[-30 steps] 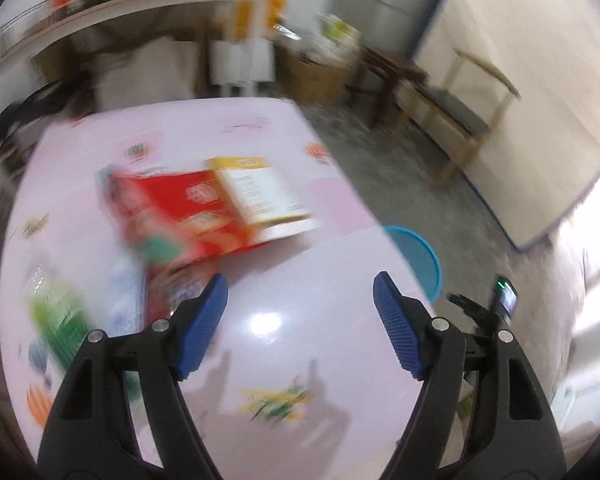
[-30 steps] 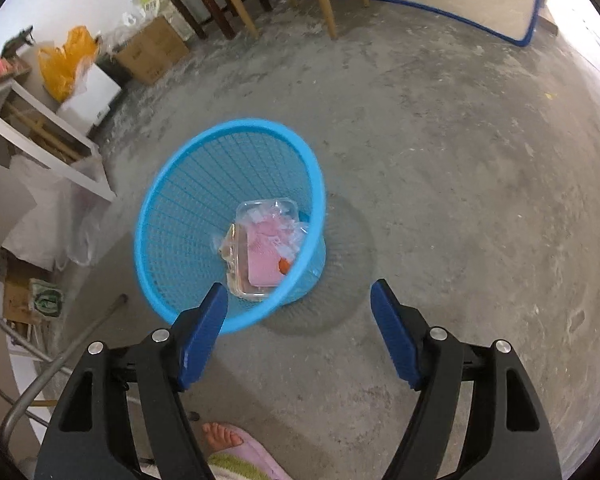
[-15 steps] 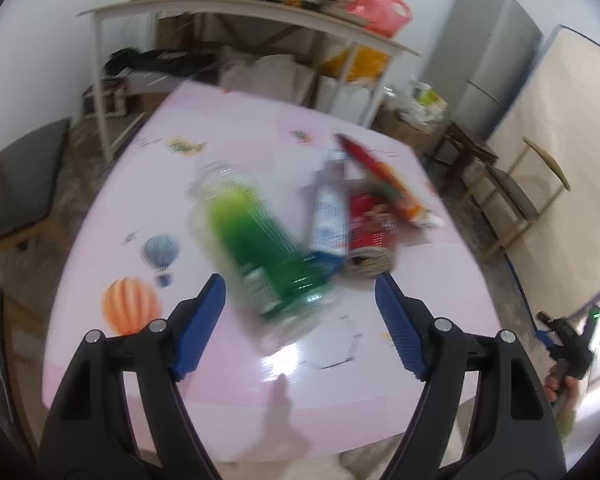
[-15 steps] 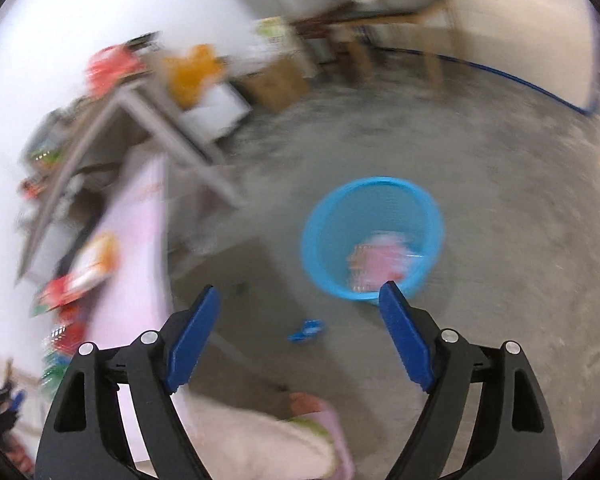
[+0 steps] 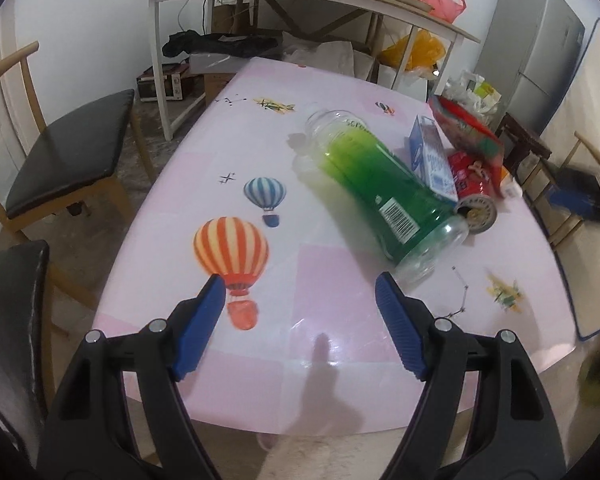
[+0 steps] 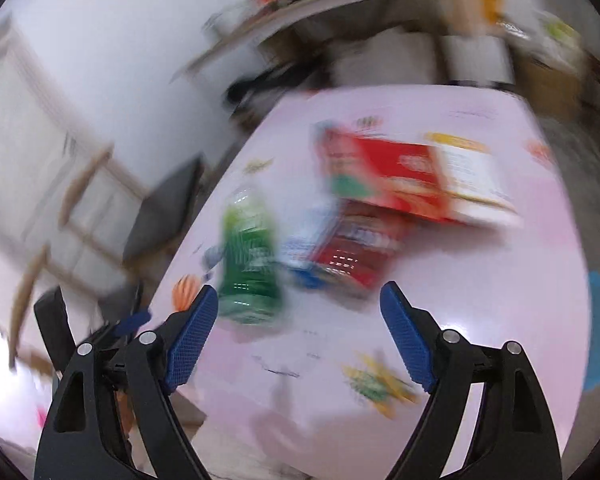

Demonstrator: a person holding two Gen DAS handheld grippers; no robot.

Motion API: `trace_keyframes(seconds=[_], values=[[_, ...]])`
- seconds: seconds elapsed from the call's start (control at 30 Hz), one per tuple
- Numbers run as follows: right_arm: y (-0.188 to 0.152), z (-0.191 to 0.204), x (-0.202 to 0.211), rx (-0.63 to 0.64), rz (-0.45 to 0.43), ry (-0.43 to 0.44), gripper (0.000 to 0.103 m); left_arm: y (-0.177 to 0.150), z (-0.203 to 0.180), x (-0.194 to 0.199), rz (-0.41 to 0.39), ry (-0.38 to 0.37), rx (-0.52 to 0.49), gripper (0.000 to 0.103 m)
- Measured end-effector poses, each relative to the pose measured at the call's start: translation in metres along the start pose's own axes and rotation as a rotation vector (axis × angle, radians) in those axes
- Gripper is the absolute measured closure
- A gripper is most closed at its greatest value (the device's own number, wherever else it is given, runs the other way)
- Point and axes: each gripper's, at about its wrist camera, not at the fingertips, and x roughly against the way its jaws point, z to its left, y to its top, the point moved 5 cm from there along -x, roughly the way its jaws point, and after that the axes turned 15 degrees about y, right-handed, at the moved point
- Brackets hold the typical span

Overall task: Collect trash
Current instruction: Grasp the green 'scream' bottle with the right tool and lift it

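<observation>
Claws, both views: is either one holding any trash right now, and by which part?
Nothing is held. The left claw is open and empty; the right claw is opening, also empty.

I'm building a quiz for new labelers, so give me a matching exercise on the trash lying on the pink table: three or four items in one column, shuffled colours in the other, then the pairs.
Items:
1. plastic bottle
2. small carton
3. drink can
4. table

Colours:
A. red
B. pink, with balloon prints
C. clear with a green label
D. blue and white

Pairs: 1-C, 2-D, 3-A, 4-B
</observation>
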Motion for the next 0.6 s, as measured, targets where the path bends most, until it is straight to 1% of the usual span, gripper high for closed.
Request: trace_keyframes(seconds=[0.03,0.1,0.17,0.23,0.3,0.4,0.5,0.57,0.6], values=[[0.005,0.013,-0.017,0.041,0.033,-0.013,0.015,-0.001,0.002,-0.001,-0.002,0.006,-0.003,0.03],[0.021,0.028,-0.049,0.095,0.088,-0.066,0.015,-0.003,0.006,-0.004,0.003,0.007,0.005,0.03],[0.033,0.036,-0.083,0.126,0.136,-0.09,0.015,-0.005,0.008,-0.006,0.015,-0.008,0.016,0.03],[0.039,0.033,-0.103,0.112,0.166,-0.123,0.015,-0.006,0.011,-0.007,0.021,-0.017,0.02,0.03],[0.046,0.028,-0.13,0.076,0.217,-0.137,0.015,-0.008,0.014,-0.006,0.017,-0.016,0.018,0.03],[0.049,0.016,-0.154,0.032,0.271,-0.172,0.015,-0.011,0.017,-0.008,0.025,-0.024,0.021,0.03],[0.048,0.009,-0.168,0.044,0.297,-0.233,0.016,-0.014,0.02,-0.01,0.034,-0.029,0.03,0.03],[0.045,0.008,-0.176,0.048,0.319,-0.243,0.024,-0.014,0.022,-0.012,0.04,-0.031,0.036,0.03],[0.041,0.008,-0.179,0.051,0.337,-0.242,0.026,-0.014,0.023,-0.013,0.042,-0.031,0.037,0.03]])
